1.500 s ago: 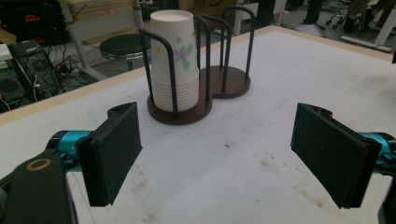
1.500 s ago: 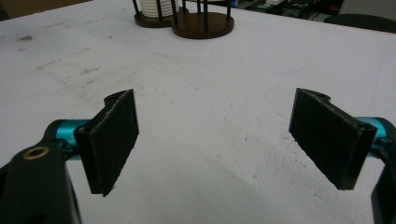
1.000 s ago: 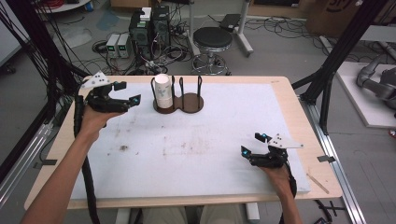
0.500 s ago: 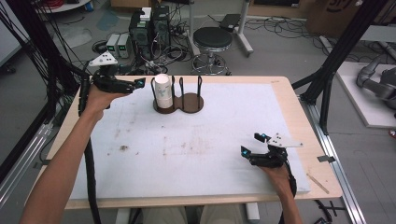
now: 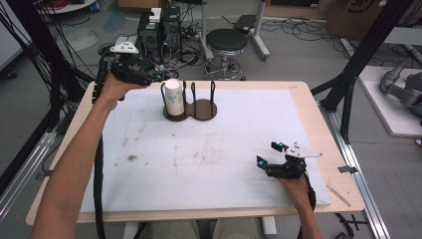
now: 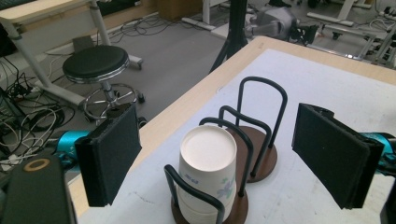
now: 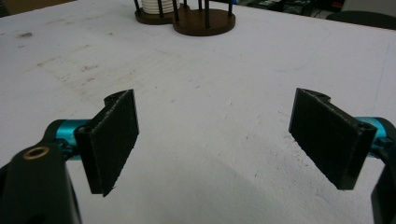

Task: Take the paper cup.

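A stack of white paper cups (image 5: 173, 97) (image 6: 207, 179) stands upside down in the left ring of a brown two-ring wire holder (image 5: 191, 110) (image 6: 256, 154) at the table's far middle. My left gripper (image 5: 149, 74) (image 6: 219, 154) hovers open just left of and above the cups, its jaws spread wide on either side of them without touching. The holder's right ring has no cup in it. My right gripper (image 5: 268, 154) (image 7: 215, 140) rests open low over the white mat near the front right, nothing between its jaws. The holder (image 7: 196, 16) shows far off in the right gripper view.
A white mat (image 5: 199, 154) covers most of the wooden table (image 5: 308, 99). Beyond the far edge stand a black stool (image 5: 226, 42), computer boxes (image 5: 159, 27) and loose cables on the floor. Black frame posts (image 5: 358, 64) flank both sides of the table.
My left gripper has risen and moved away from me and rightward, to just beside the cup stack. The right gripper has stayed where it was.
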`<state>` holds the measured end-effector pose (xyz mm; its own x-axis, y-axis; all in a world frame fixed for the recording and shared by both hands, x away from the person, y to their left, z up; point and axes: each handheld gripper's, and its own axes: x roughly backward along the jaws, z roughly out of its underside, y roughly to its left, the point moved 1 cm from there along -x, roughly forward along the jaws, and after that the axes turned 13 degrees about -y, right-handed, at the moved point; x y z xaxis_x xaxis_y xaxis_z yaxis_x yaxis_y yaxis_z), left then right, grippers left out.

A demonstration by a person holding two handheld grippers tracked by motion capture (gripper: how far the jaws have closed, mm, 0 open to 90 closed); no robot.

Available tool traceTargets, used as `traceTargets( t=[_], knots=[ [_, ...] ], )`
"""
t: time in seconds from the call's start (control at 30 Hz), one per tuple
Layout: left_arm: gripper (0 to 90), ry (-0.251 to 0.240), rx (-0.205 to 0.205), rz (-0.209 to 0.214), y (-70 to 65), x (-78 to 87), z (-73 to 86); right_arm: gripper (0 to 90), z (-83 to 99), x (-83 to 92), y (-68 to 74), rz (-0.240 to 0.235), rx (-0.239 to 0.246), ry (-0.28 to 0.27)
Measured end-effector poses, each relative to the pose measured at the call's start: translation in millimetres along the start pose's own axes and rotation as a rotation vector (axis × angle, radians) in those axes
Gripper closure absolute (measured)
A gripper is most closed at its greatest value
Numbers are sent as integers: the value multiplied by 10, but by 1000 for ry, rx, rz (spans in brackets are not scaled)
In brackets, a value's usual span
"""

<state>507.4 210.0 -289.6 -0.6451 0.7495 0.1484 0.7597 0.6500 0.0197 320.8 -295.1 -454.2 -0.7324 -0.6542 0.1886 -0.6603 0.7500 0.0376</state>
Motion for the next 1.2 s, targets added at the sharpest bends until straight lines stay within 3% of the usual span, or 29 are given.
traceTargets(
  t=[0.13,0.3,0.63,0.87,1.2],
  knots=[
    [153,57,-13,12,35,-82,28,162,0,-5,1,0,5,2],
    [153,85,-14,31,48,-214,38,162,-1,-7,6,-1,4,7],
    [153,187,-77,90,7,-485,55,162,-3,-16,-8,-3,-3,10],
    [155,215,-101,129,1,-569,42,162,0,-4,-1,-2,4,0],
    [155,308,-114,148,7,-712,201,163,0,-2,0,-2,3,0]
  ],
)
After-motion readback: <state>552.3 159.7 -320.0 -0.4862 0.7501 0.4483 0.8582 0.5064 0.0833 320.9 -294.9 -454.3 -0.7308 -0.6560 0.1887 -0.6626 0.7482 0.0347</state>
